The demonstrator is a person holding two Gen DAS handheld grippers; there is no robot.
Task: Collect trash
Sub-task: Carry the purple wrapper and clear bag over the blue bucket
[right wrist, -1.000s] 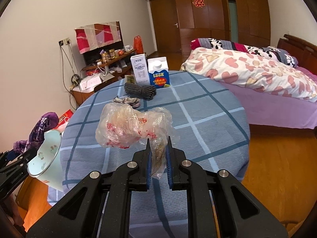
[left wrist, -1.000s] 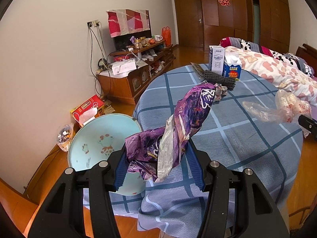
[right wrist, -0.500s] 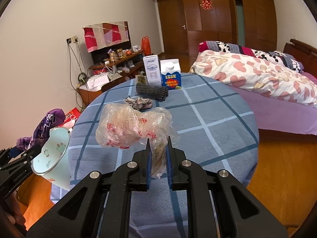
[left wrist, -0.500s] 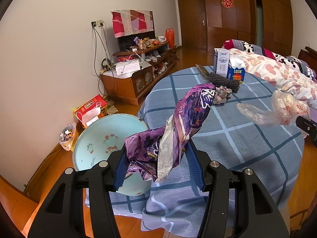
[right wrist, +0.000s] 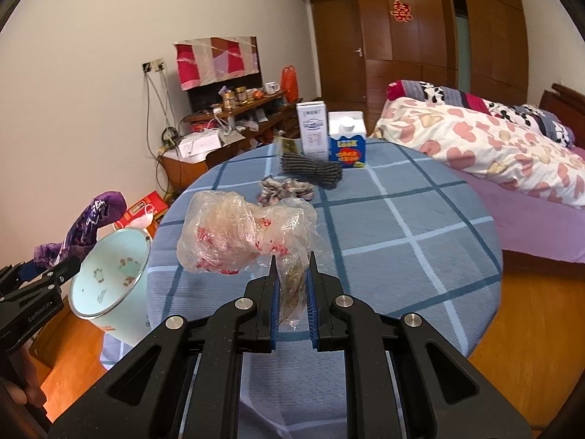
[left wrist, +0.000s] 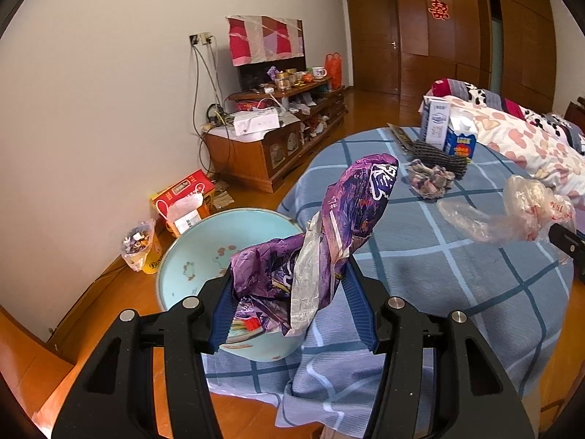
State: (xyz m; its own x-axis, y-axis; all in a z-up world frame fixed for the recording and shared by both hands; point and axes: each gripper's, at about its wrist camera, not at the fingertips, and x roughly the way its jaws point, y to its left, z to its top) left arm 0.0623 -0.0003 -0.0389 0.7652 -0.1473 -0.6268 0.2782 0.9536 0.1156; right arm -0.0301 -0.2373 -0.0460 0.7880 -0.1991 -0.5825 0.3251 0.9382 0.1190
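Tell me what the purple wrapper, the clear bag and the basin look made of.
Purple wrapper: foil-lined plastic film, probably; glossy, creased, silver inside. Clear bag: thin plastic, translucent and crumpled. Basin: likely enamelled metal; glossy pale blue with a thin shiny rim.

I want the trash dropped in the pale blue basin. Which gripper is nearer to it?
Left. The left gripper, holding the purple wrapper, hangs right by the basin rim. The right gripper, holding the clear plastic bag, is over the table, farther away.
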